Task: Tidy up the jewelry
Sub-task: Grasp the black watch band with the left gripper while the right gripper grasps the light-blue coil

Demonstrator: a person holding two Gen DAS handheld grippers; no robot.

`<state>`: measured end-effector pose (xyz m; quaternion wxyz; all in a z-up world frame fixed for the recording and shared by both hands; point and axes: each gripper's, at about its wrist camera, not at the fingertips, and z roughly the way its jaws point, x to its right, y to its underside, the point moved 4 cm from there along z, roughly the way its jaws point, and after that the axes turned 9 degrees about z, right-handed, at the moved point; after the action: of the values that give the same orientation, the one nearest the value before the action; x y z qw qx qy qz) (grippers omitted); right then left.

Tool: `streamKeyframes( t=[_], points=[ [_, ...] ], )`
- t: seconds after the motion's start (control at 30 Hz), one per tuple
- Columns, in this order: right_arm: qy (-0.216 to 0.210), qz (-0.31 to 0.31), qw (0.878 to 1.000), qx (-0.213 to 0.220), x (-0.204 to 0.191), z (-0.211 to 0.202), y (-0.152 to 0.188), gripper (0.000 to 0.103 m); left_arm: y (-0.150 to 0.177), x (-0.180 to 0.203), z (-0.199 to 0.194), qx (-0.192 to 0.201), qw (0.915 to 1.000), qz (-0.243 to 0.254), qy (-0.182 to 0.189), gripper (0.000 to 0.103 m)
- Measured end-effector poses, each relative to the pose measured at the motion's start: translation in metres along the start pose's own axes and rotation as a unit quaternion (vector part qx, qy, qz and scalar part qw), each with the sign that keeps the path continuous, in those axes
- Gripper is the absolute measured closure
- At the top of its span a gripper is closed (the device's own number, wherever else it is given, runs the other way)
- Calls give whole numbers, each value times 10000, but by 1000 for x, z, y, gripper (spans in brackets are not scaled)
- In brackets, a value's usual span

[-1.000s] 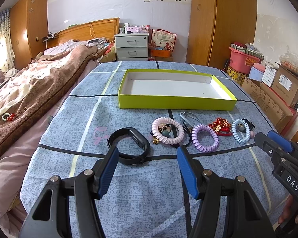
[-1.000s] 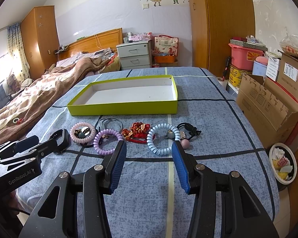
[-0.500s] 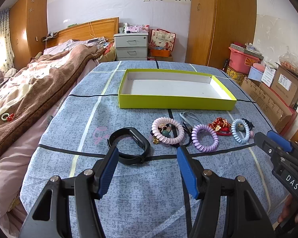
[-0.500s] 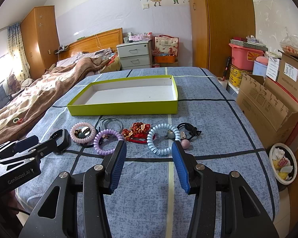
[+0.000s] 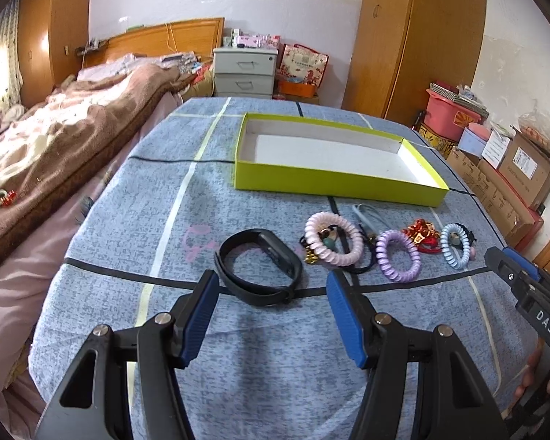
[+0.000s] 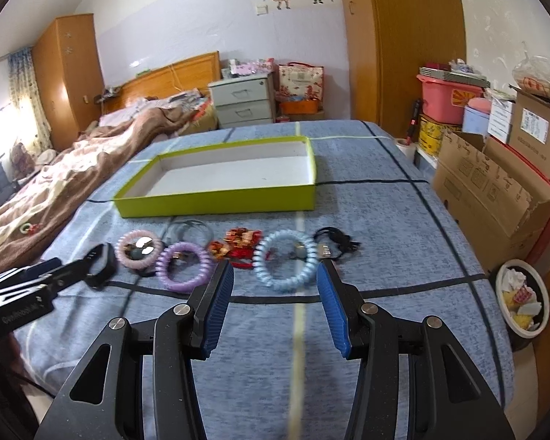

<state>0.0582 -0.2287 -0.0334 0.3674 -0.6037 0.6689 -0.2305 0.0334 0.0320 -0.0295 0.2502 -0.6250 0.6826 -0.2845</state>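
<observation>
Nearest in the left wrist view, the left claw (image 5: 271, 288) stands wide apart and holds nothing; it hangs above the blue checked cloth of the bench (image 5: 135, 227). Just beyond its blue pads (image 5: 201, 315) lies a black rubber wristband (image 5: 257, 267), flat on the cloth. The right claw (image 6: 275, 280) is wide too and empty, and a pale blue spiral hair tie (image 6: 286, 263) lies just in front of its tips.

The jewelry forms a row across the bench. Seen from the right wrist camera, from left to right: a pink spiral hair tie (image 6: 139, 248), a purple spiral hair tie (image 6: 184, 267), a red and gold ornament (image 6: 238, 244), then the pale blue one, then a black elastic hair tie (image 6: 335, 242).

Behind the row stands a shallow lime-green cardboard box (image 6: 216, 203) with a white inside, nothing in it.
</observation>
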Motion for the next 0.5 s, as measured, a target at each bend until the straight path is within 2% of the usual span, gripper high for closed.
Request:
streamKeyframes(
  t=[0.13,0.23,0.3,0.5],
  points=[
    [193,36,9993,-319,12,19,0,55,0,-16,5,-98,9998,-189,9,40],
    [157,184,9985,-494,19,30,0,55,-1,-24,10,-158,9996,-253,-15,40],
    [5,166,9987,-490,19,33,-1,55,-1,-28,12,-172,9994,-303,26,40],
    [26,24,9989,-457,18,43,-9,55,1,-30,19,-253,9990,-337,157,40]
  ],
)
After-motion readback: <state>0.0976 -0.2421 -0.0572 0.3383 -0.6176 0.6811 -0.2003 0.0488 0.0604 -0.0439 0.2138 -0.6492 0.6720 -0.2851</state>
